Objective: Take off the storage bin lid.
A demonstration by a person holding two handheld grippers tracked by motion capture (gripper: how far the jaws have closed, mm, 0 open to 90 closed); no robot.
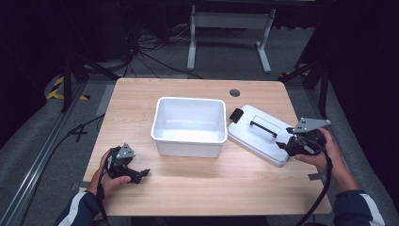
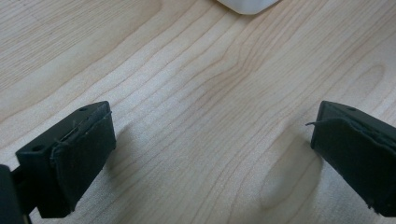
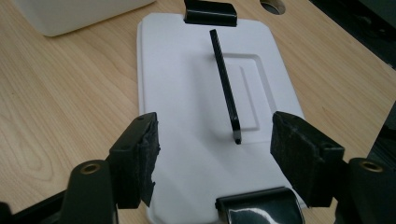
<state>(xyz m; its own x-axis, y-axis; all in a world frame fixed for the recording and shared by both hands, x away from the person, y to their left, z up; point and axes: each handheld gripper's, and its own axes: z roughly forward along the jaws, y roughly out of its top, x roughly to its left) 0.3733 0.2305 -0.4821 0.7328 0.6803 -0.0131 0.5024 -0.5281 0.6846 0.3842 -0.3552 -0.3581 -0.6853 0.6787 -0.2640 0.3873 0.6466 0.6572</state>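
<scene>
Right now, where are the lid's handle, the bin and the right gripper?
handle (image 3: 226, 88): right gripper view, middle of the black bar.
bin (image 1: 188, 140): high view, near rim.
right gripper (image 3: 212, 156): right gripper view, midway between the open fingers, over the lid.

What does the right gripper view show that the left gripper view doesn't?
Right gripper view alone: the flat white plastic lid lying on the table, its thin black handle raised along the middle, a black clip at its far end and another at the near end. The open right gripper hovers over the lid's near end, jaws either side of the handle's tip.

Left gripper view alone: the open left gripper over bare wood.

Both: the light wooden table and an edge of the white plastic tub.
</scene>
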